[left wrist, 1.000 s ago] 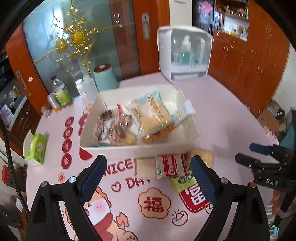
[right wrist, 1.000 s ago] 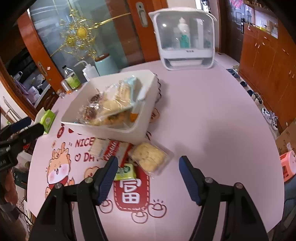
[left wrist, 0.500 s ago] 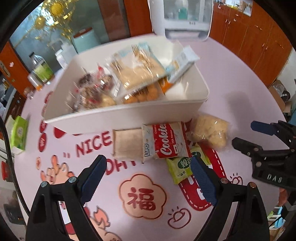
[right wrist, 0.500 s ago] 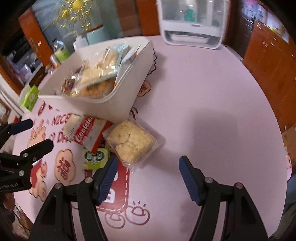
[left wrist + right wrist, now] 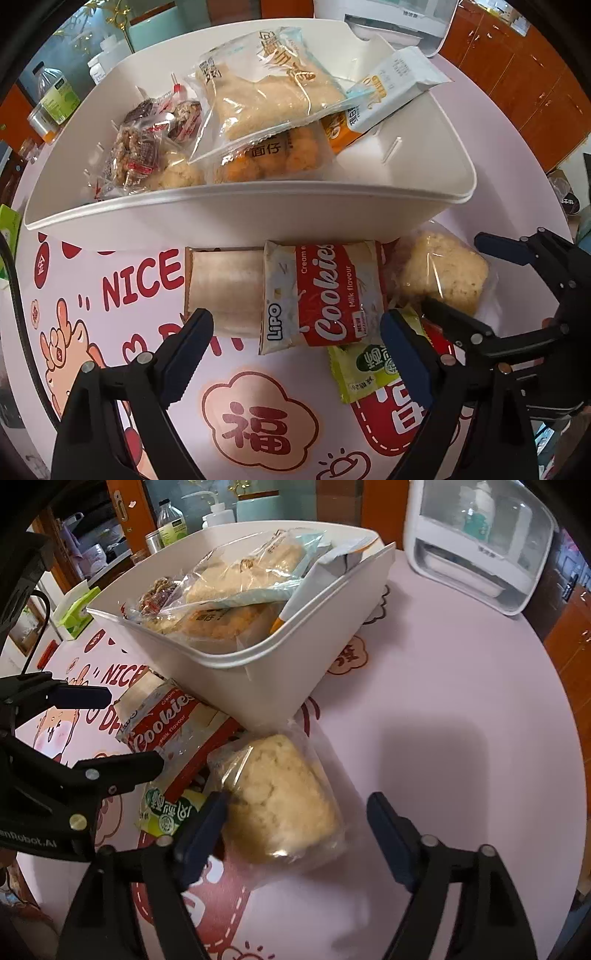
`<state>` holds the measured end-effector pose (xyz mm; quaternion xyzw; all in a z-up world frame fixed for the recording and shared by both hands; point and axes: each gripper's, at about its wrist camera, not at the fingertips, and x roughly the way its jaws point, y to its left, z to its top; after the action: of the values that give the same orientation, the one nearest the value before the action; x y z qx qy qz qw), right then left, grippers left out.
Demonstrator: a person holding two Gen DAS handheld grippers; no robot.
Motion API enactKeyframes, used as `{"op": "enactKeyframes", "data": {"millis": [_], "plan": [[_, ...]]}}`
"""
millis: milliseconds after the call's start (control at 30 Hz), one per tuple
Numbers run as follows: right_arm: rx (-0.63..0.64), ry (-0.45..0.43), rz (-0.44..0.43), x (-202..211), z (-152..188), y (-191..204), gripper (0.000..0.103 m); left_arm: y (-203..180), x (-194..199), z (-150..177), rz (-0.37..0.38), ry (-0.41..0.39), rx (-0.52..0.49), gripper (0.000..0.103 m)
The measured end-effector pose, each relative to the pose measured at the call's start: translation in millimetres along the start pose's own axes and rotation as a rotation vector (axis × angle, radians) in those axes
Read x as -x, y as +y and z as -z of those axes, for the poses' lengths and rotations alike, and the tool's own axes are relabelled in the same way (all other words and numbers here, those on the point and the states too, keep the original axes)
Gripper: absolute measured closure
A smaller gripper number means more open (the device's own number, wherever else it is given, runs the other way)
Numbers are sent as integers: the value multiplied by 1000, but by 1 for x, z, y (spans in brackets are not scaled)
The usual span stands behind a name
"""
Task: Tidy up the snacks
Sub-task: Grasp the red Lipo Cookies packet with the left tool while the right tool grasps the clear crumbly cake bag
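Note:
A white bin (image 5: 258, 214) (image 5: 280, 679) holds several snack packs. In front of it on the table lie a beige wafer pack (image 5: 225, 288), a red Lipo Cookies pack (image 5: 325, 295) (image 5: 162, 727), a green sachet (image 5: 365, 365) (image 5: 166, 812) and a clear bag with a pale pastry (image 5: 443, 273) (image 5: 280, 801). My left gripper (image 5: 295, 354) is open, its fingers either side of the cookies pack's near end. My right gripper (image 5: 295, 830) is open around the pastry bag; it also shows in the left wrist view (image 5: 491, 284).
A white clear-fronted appliance (image 5: 476, 542) stands at the back of the pink round table (image 5: 461, 686). Bottles (image 5: 170, 528) and a teal container (image 5: 258, 509) stand behind the bin. A green tissue box (image 5: 77, 613) sits at the left edge.
Both grippers have moved down and forward toward the loose snacks. The left now brackets the cookies pack, the right the pastry bag. Both stay open.

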<state>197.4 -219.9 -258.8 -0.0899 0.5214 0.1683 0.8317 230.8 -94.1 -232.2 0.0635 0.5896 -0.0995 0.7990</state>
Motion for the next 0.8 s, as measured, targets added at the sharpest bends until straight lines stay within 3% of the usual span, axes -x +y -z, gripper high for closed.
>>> {"op": "enactKeyframes", "data": {"millis": [133,233,400,567,633,733,800], "plan": [[24,17,-10,-10,2,3,22,0,-6,-3,4,13,3,12],[19,4,-24,-5,6,4,38,-3,-11,-5,10,22,3,12],[-38,-11,-5,2,21,-4,39,-8,-20,-9,6,33,0,12],[-80,-24,15,8,38,-3,39,-30,-29,-8,-45,20,-20,13],[-93,-29,20,10,42,-2,39,-37,-27,-9,-80,-6,-44,33],[-111,-35,25,11,48,2,39,-46,-23,-7,-62,-25,-78,50],[-119,-35,25,13,52,5,39,-48,-19,-5,-54,-33,-86,51]]}}
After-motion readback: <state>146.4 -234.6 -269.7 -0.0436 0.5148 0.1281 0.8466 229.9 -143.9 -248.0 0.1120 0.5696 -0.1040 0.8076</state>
